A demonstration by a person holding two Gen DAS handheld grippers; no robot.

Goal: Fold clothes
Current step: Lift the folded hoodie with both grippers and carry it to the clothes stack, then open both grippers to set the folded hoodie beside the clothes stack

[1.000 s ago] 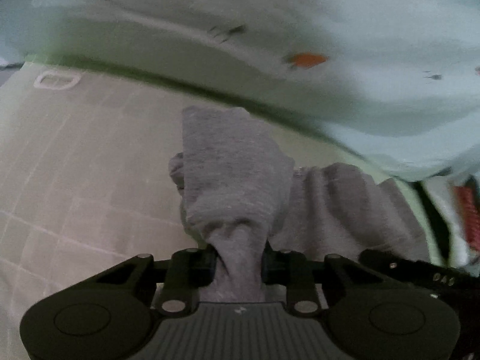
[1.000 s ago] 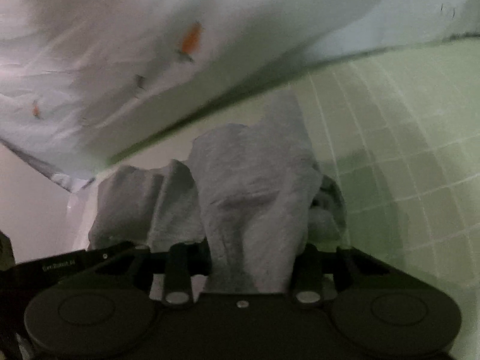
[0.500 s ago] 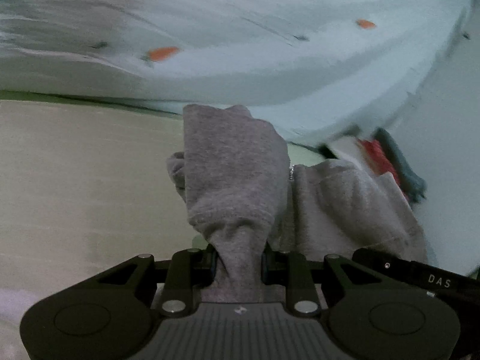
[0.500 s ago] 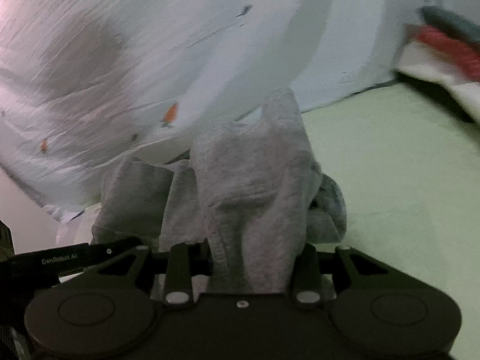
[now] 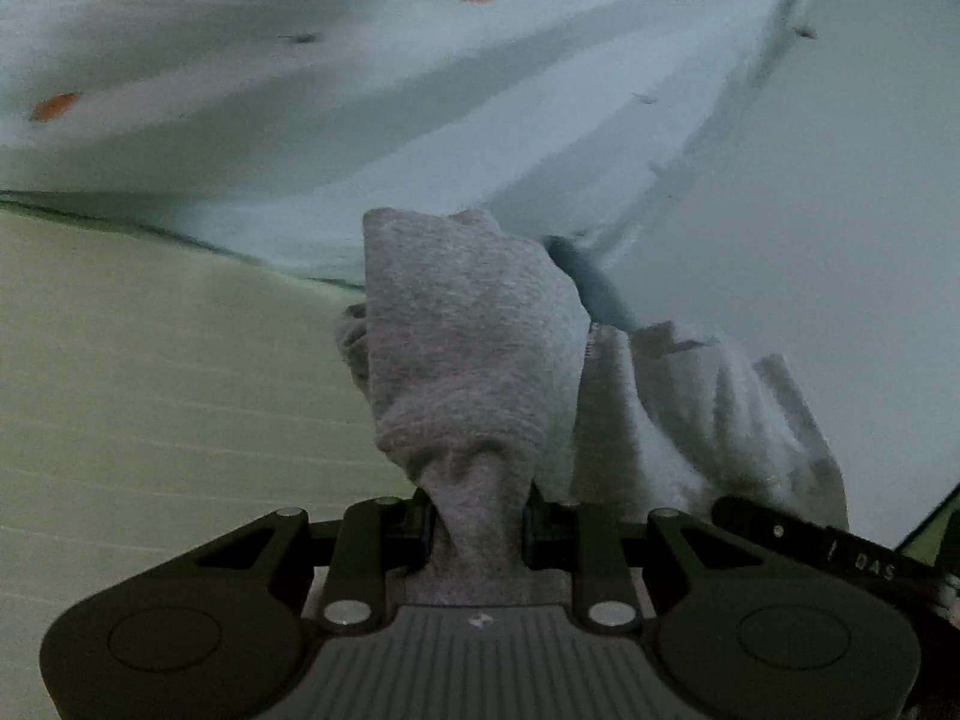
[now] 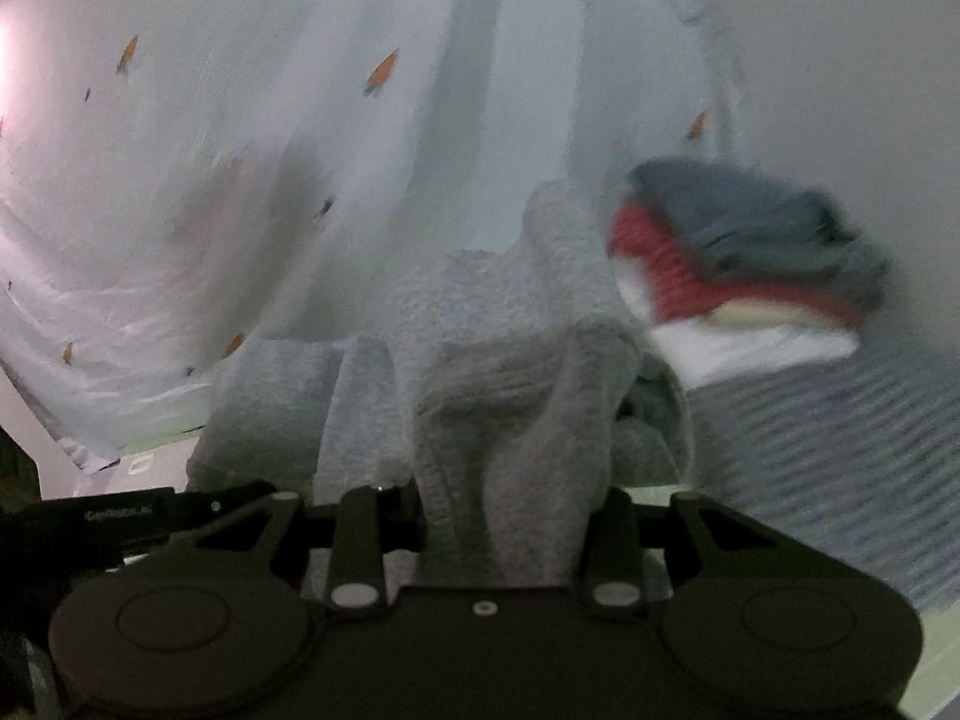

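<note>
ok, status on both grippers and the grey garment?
Left gripper shut on grey garment. Right gripper shut on it too. Garment bunched between them. Stack of folded clothes ahead right, nothing blocking.

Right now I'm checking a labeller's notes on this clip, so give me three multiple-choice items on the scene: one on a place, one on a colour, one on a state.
1. In the right wrist view, where is the pile of folded clothes?
A. right of the held garment
B. left of it
C. under the gripper body

2. What colour is the garment held by both grippers?
A. red
B. grey
C. green

3. How does the left gripper stand?
A. wide open and empty
B. out of view
C. shut on the garment

Answers:
1 A: the blurred pile sits to the right of the grey cloth.
2 B: grey knit fabric bunches up in front of both the left gripper and the right gripper.
3 C: the cloth is pinched between its fingers.
</note>
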